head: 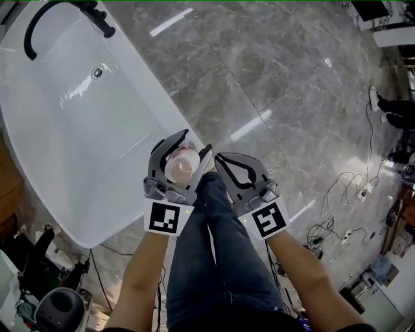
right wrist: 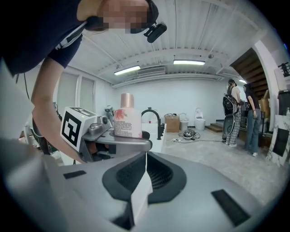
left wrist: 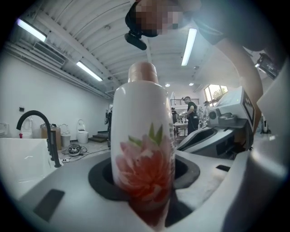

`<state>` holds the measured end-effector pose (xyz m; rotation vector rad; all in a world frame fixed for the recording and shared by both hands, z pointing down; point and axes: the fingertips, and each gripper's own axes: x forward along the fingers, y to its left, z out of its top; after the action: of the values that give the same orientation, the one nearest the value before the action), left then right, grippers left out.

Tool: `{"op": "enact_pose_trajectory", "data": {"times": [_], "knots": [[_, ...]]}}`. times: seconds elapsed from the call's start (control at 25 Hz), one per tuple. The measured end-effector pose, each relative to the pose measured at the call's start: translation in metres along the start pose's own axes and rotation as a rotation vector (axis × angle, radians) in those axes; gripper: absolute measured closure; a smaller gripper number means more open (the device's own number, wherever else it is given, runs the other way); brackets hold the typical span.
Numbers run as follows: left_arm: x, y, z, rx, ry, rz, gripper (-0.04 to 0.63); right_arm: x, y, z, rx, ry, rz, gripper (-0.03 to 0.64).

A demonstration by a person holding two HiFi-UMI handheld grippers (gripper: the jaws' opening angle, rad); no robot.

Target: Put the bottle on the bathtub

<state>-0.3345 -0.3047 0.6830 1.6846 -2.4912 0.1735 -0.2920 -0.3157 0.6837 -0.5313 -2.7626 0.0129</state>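
left gripper [head: 194, 145] clamps the bottle [head: 182, 166]; right gripper [head: 220, 159] is closed, empty. set it upright on the bathtub [head: 78, 152] rim.

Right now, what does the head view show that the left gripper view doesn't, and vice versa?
Head view only: the drain, the jeans. Left gripper view only: the bottle's flower print, ceiling lights, a person far back. Both: the bottle clamped in the left gripper, the black faucet, the tub.
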Motion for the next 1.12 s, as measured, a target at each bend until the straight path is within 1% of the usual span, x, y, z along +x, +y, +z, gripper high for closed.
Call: {"op": "enact_pose_trajectory", "data": {"times": [0.36, 0.52, 0.68, 0.88, 1.12], "knots": [[0.02, 0.013, -0.042, 0.035, 0.042, -0.025, 0.37, 0.021, -0.002, -0.034, 0.026, 0.03, 0.008, 0.591], [0.027, 0.012, -0.054, 0.029, 0.05, -0.025, 0.37, 0.019, -0.001, -0.045, 0.038, 0.049, 0.012, 0.591], [0.031, 0.013, -0.062, 0.043, 0.048, -0.022, 0.37, 0.017, 0.001, -0.047, 0.052, 0.048, 0.008, 0.591], [0.029, 0.01, -0.073, 0.057, 0.064, -0.032, 0.37, 0.016, 0.002, -0.049, 0.045, 0.064, 0.014, 0.591], [0.033, 0.004, -0.073, 0.059, 0.037, -0.05, 0.37, 0.014, 0.006, -0.05, 0.046, 0.061, 0.016, 0.591]]}}
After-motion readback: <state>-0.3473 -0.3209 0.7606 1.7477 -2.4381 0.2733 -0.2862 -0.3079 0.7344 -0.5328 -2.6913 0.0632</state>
